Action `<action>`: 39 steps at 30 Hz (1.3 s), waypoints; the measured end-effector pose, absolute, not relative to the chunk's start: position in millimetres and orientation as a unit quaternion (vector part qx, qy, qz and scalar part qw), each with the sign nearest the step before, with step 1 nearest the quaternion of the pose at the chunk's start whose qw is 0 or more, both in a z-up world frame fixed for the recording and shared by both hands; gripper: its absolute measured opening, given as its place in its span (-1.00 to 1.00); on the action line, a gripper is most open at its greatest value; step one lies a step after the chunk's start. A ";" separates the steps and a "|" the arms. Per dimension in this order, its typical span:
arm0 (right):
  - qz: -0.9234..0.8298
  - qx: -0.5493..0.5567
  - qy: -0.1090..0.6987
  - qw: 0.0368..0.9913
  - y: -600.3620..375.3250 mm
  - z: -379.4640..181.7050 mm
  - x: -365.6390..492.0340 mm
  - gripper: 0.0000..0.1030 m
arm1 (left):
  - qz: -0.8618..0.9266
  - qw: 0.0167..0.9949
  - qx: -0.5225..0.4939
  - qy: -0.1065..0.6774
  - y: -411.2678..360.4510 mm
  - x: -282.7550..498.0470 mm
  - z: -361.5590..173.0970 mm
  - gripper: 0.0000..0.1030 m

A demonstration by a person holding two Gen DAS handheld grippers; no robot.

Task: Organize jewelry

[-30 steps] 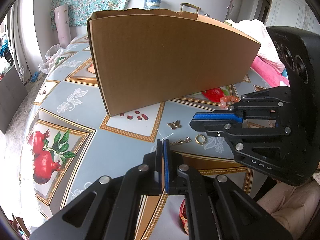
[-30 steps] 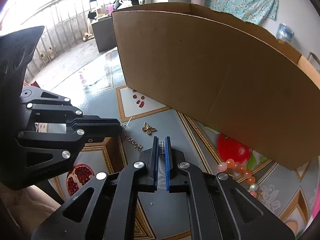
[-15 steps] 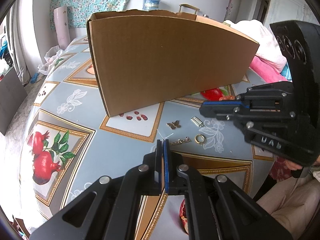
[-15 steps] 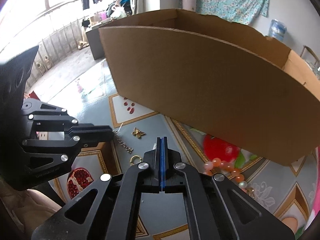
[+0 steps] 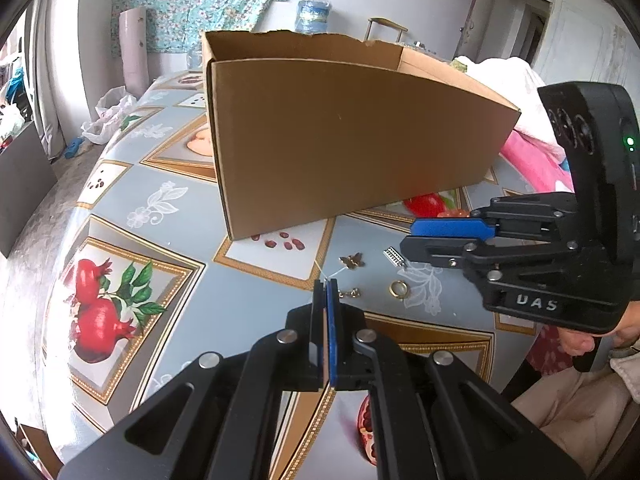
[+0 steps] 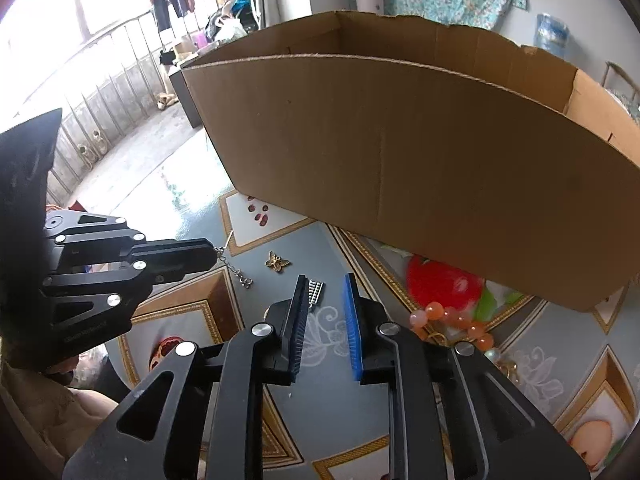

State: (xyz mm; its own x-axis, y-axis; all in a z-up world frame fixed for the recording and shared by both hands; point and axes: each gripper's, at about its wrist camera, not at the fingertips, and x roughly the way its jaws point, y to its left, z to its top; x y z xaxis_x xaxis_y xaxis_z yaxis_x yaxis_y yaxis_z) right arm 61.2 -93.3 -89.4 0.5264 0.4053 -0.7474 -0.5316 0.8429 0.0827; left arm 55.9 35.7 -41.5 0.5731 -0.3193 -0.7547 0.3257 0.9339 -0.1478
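Note:
My left gripper (image 5: 325, 285) is shut on one end of a short gold chain (image 6: 236, 270), which trails from its tip onto the table. My right gripper (image 6: 325, 280) hovers just above the table with its jaws opening and nothing between the pads. A small silver bar piece (image 6: 316, 290) lies on the cloth just past its left fingertip. A gold butterfly charm (image 5: 352, 261) and a gold ring (image 5: 399, 290) lie loose between the two grippers. Orange beads (image 6: 452, 320) lie to the right, near the brown cardboard box (image 5: 352, 140).
The open box stands close behind the jewelry, with its near wall facing me. The patterned tablecloth (image 5: 132, 248) runs to the table's edge at the left. A person's hand (image 5: 580, 340) holds the right gripper. Pink and white cloth (image 5: 528, 152) lies behind the box at the right.
The silver bar piece, earlier between the right gripper's pads, now lies on the table. The right gripper drew back a little and its jaws parted. The left gripper kept still, shut on the chain.

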 end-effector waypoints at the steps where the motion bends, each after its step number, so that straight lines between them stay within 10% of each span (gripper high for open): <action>1: 0.269 -0.078 0.408 0.869 -92.1 -89.7 61.7 -0.65 | -0.182 0.886 0.004 0.426 35.4 57.0 -42.0 -0.98; 39: 0.261 -0.080 0.410 0.870 -90.8 -82.7 59.4 -1.00 | -0.161 0.896 -0.008 0.413 54.8 48.5 -34.8 -0.98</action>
